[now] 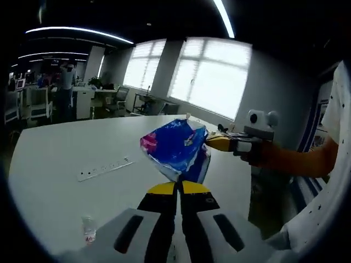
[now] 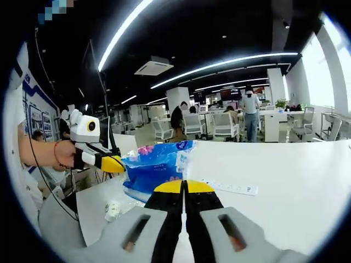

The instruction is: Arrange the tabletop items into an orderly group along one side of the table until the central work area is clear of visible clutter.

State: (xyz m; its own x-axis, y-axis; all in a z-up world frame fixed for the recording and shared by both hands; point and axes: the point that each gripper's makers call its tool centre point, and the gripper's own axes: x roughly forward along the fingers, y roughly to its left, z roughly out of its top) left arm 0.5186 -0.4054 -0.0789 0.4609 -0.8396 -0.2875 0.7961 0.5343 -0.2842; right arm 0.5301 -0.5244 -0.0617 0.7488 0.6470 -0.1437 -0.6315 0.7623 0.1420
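In the left gripper view, the left hand-held gripper (image 1: 178, 187) rises from the bottom centre with its two yellow-tipped jaws pressed together on the lower edge of a blue plastic package (image 1: 178, 148), which is lifted above the white table (image 1: 55, 164) at mid-frame. The print on the package is too blurred to read. From the right edge a bare forearm reaches in; its hand (image 1: 253, 152) carries the right hand-held gripper (image 1: 215, 142), whose yellow tip meets the package's right side. The jaws there are partly hidden by the wrapper. One white power strip (image 1: 104, 169) lies flat on the table at centre left, and one small clear bottle (image 1: 88, 228) stands at lower left, close to the dark rim and hard to make out.

In the right gripper view, the right hand-held gripper (image 2: 184, 189) stands at bottom centre, jaws closed on the package (image 2: 156, 167). The left hand-held gripper (image 2: 116, 164) enters from the left, held by a hand (image 2: 64, 154), its yellow tip against the package's left end. The power strip (image 2: 233, 188) lies just right of centre. A small crumpled white item (image 2: 112, 210) sits at lower left, unclear. Several people stand far behind.
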